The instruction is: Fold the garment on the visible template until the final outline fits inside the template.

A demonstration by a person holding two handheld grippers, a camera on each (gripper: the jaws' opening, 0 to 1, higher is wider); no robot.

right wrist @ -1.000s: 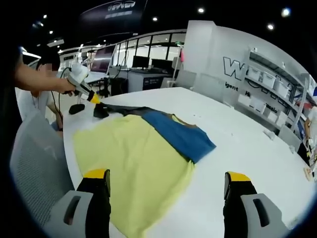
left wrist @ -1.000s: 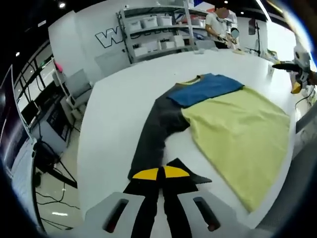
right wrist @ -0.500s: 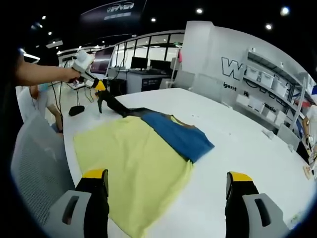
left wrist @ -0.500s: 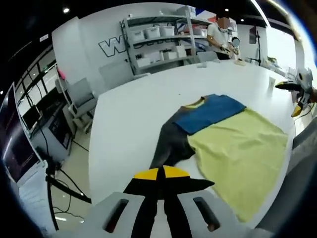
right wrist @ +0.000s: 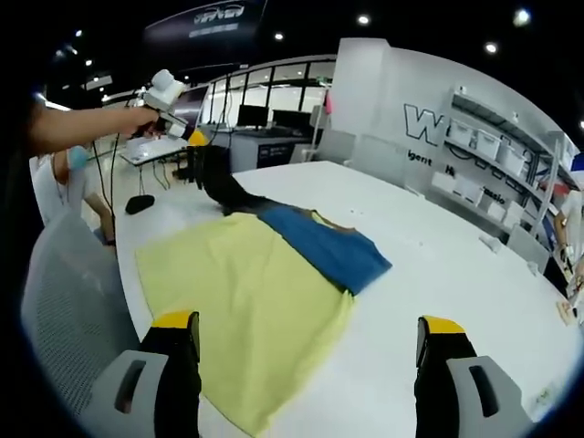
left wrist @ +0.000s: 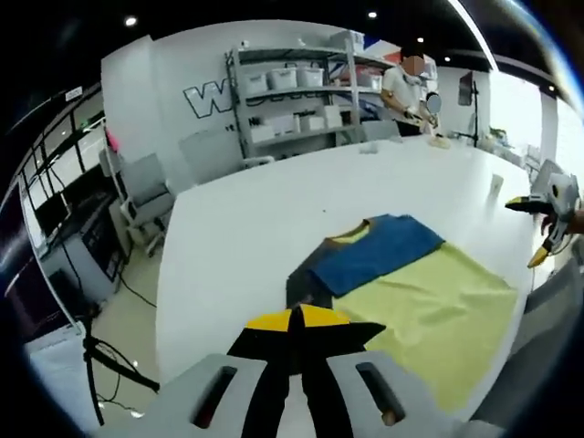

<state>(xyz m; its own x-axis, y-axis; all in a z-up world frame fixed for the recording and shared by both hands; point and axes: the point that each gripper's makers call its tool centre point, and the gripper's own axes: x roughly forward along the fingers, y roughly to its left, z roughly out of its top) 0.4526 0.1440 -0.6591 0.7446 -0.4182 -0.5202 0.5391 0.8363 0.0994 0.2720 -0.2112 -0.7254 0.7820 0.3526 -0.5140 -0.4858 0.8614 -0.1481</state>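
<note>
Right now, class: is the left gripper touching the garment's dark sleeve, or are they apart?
Touching. In the right gripper view, the left gripper holds the dark sleeve lifted off the white table. In the left gripper view, its jaws are shut on the dark cloth.

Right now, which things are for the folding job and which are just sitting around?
For the job:
- the shirt, yellow and blue
- its dark sleeve, lifted by the left gripper
- the right gripper, jaws apart
- the white table

Just around:
- shelves with bins
- grey chair
- a person at the back

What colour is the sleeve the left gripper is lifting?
Dark grey sleeve, clearest in the right gripper view.
</note>
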